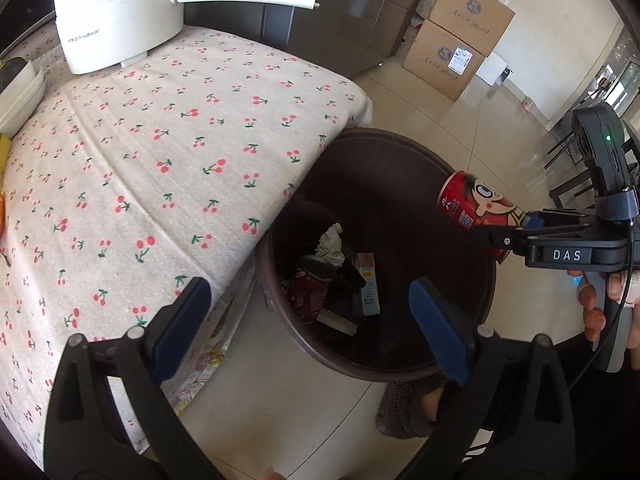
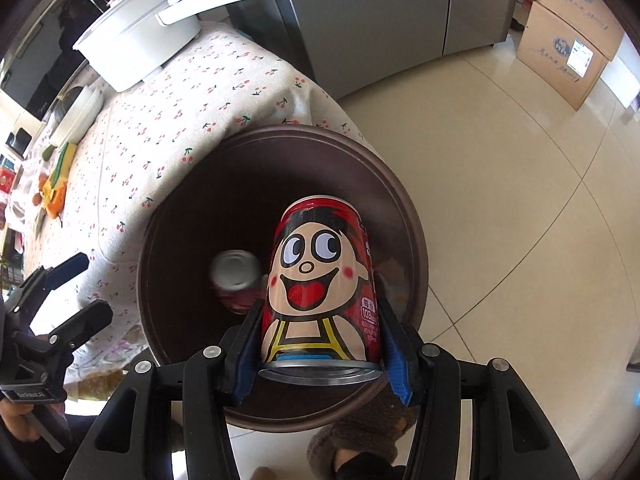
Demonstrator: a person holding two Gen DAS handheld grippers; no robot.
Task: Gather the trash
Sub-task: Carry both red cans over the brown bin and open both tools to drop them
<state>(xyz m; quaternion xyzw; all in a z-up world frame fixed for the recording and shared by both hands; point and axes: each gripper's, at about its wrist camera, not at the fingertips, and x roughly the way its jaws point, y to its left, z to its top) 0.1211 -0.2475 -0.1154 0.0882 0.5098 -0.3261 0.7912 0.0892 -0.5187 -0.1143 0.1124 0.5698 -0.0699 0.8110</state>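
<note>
Floor: pale glossy tiles [image 2: 500, 184], partly hidden by both grippers.
Left gripper [image 1: 310, 320]: fingers spread, grasping nothing, above the bin.
Right gripper [image 2: 320, 356]: clamped on a red cartoon can [image 2: 320, 284] over the bin's mouth.
Bin [image 1: 440, 368]: brown, beside the table; inside, a second can [image 2: 236, 272], blurred, among dim rubbish.
Table [image 1: 160, 160]: cherry-print cloth, white pot [image 1: 116, 20] at its far end.

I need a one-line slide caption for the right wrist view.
Right gripper holds a red cartoon can over the brown trash bin beside the cherry-print table.
</note>
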